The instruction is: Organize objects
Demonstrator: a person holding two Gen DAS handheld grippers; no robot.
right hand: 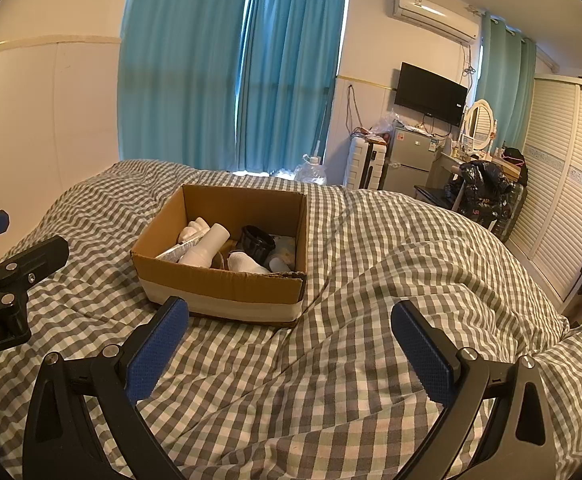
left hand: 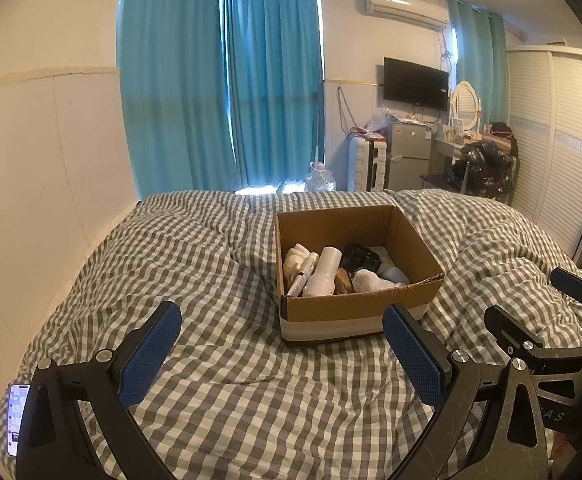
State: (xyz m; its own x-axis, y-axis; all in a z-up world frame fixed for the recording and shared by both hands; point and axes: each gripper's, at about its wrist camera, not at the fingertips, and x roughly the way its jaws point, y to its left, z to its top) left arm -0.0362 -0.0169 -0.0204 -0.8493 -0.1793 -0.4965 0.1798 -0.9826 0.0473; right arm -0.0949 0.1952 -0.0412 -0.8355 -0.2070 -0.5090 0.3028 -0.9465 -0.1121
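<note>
A bed covered in a grey-and-white checked quilt (left hand: 219,264) fills the lower half of both views, with an open cardboard box (left hand: 355,308) sitting on it near the middle. The box holds a jumble of small things: a white plastic bottle (left hand: 325,270) lying on its side, a slim tube (left hand: 304,274) just left of it, a white sock (left hand: 371,280) at the front, a bundle of pale cloth (left hand: 297,258) at the back left, and a black ribbed container (right hand: 257,240) towards the rear; something pale blue lies in the right corner, too hidden to identify. The left gripper (left hand: 283,344) hovers above the quilt in front of the box, its blue-padded fingers spread wide with nothing between them. The right gripper (right hand: 291,340) sits to the right of the box, also above the quilt, fingers likewise spread wide and holding nothing. A phone (left hand: 18,420) with a lit screen lies at the quilt's left edge. Behind the bed hang teal curtains (left hand: 219,88), and the far wall carries a television (left hand: 416,84) and an air conditioner (left hand: 405,7).
</note>
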